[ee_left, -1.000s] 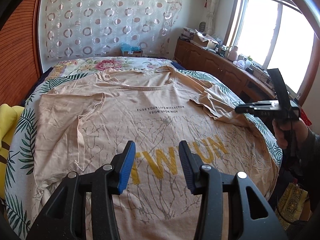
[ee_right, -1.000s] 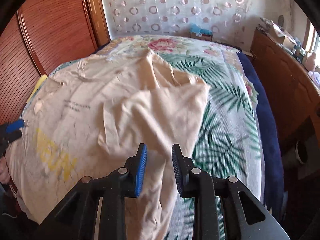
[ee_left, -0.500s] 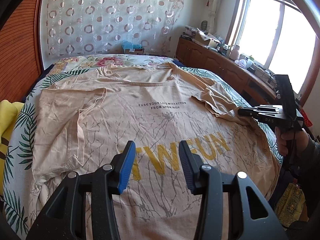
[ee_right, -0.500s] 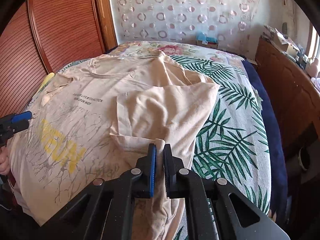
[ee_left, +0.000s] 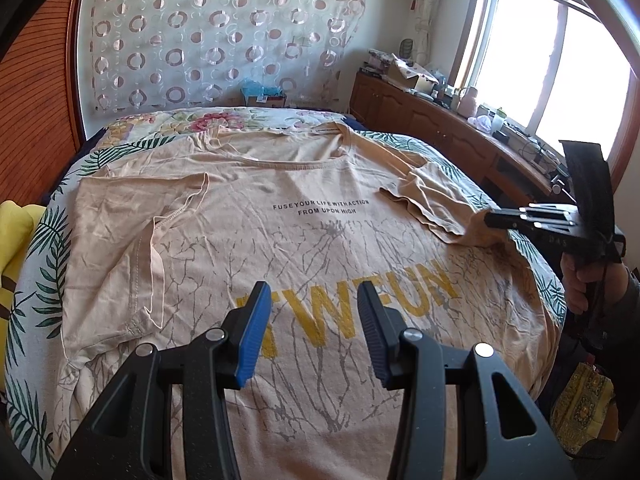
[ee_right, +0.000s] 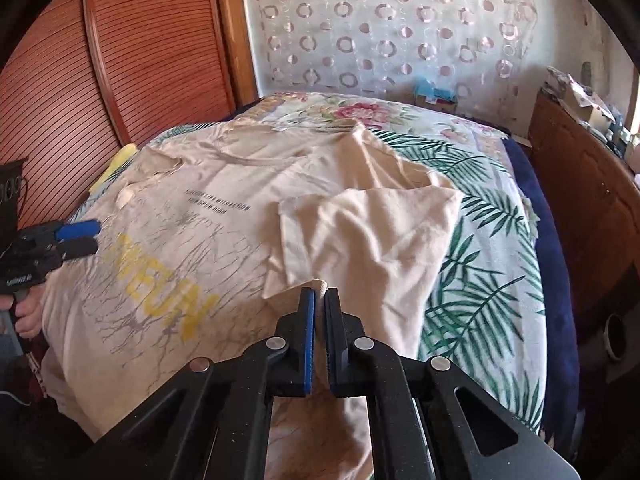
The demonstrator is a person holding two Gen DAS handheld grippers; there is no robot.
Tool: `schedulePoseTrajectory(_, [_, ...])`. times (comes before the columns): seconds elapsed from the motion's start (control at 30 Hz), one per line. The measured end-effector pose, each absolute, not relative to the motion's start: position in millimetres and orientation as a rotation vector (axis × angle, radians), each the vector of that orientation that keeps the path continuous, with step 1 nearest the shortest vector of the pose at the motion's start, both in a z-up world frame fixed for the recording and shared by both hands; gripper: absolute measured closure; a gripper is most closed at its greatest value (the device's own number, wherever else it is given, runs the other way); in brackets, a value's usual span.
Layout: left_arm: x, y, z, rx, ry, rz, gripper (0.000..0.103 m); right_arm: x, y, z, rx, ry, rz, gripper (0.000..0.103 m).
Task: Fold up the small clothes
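Bed open above — cabinet crowds one side

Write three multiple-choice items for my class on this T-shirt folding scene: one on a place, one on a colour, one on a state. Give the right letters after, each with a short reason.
1. Where does the T-shirt lie?
A. on a chair
B. spread on the bed
C. on the floor

2. What colour are the large printed letters on its front?
A. yellow
B. red
C. green

3. How do the right tongs stand?
A. wide open above the shirt
B. shut on nothing
C. shut on the sleeve

Answers:
1 B: the shirt is laid flat, front up, over the leaf-patterned bedcover.
2 A: the big letters show yellow in both views.
3 C: a bit of sleeve cloth sits pinched between the nearly closed pads, while the left tongs hang open over the print.
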State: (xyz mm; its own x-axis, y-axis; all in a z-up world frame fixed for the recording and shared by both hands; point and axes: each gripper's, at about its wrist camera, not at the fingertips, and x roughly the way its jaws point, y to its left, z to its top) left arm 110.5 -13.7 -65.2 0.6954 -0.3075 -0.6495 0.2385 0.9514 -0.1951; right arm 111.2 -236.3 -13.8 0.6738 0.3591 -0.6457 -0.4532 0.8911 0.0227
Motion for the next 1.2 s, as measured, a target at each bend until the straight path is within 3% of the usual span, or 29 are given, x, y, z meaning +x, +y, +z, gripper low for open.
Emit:
schedulePoseTrajectory(0.23, [111,-9,-62,-0.106,0.736,-0.301,0.057,82,-221,-32,-0.214,0.771,0.522,0.098])
schedulePoseTrajectory(0.3, [111,-9,-61,-0.105,0.736,-0.302,0.057,81,-223,-33,-0.211,0.781,0.519,0.088])
schedulePoseTrajectory(0.63, [125,13,-52,-0.097,0.744,-0.274,0.057,106,-246,-16,-0.134,0.74,0.433,0.068])
schedulePoseTrajectory(0.7, [132,21,-51,-0.096,0.749,-0.268,0.057,117,-250,-12,-0.13,0.733,0.406,0.052])
schedulePoseTrajectory(0.77, [141,32,-51,-0.094,0.756,-0.25,0.057,131,-254,-12,-0.134,0.731,0.373,0.046])
schedulePoseTrajectory(1.2, [202,100,-51,0.004,0.813,-0.108,0.055,228,-264,-21,-0.101,0.785,0.264,0.046])
